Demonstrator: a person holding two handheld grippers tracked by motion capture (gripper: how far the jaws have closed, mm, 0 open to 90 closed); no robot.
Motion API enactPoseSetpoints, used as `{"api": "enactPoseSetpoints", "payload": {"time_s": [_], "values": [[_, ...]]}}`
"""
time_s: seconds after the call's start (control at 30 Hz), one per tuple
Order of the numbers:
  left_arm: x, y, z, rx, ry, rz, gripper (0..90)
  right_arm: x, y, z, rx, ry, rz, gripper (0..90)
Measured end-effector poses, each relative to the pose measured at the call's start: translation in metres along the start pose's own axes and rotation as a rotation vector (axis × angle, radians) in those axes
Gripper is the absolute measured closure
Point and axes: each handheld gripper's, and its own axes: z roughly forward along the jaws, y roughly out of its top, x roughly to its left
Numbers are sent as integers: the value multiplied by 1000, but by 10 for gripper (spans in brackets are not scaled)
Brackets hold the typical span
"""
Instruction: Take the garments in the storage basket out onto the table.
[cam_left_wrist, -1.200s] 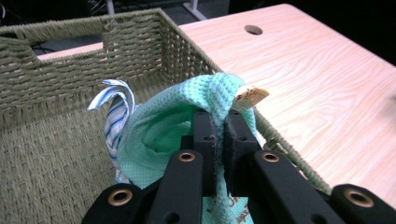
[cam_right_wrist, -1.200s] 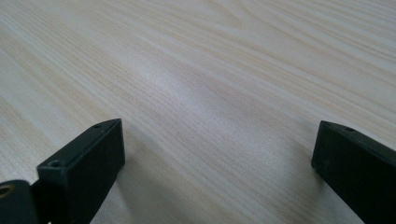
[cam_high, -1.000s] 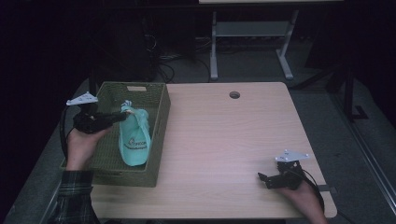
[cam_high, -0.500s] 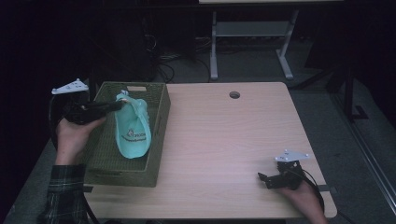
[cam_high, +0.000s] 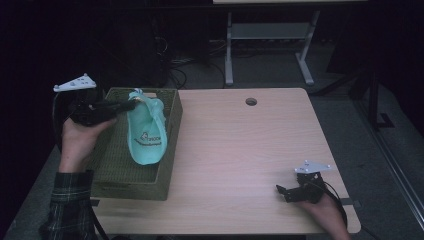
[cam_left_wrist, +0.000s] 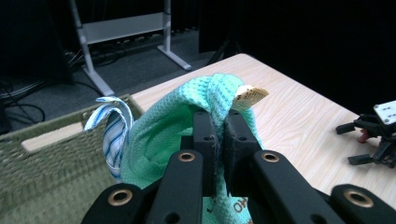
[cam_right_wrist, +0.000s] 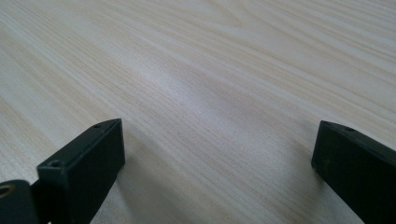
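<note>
Mint cloth (cam_high: 146, 131) now higher above basket (cam_high: 120, 172), pinched and hanging from left tool (cam_high: 131, 105).

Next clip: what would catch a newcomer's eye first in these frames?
The mint-green towel stands out: it hangs from the left tool, whose jaws are shut on its top edge, over the woven green basket at the table's left. A blue-striped loop curls from the cloth beside the jaws. Far off at the near right corner of the wooden table, the right tool rests open with nothing between its jaws.
</note>
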Motion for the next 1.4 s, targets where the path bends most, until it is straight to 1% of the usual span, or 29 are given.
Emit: {"api": "enactPoseSetpoints", "payload": {"time_s": [0.07,0.17,0.2,0.23,0.43,0.67,0.93,1.4], "values": [[-3,4,2,-4,-9,7,848,0,0,0,0,0,-1,20],[-7,8,4,-16,-34,10,848,0,0,0,-1,0,-1,20],[-9,10,6,-20,-45,12,848,0,0,0,-1,0,-2,20],[-12,12,7,-28,-68,11,848,0,0,0,-1,0,-1,20],[-21,20,13,-40,-107,29,848,0,0,0,0,0,0,20],[-35,28,27,-45,-154,47,847,0,0,0,0,0,1,20],[-48,29,45,-33,-194,63,847,0,0,0,-1,-1,-1,20],[-67,20,81,-12,-267,65,846,0,0,0,0,-1,-1,20]]}}
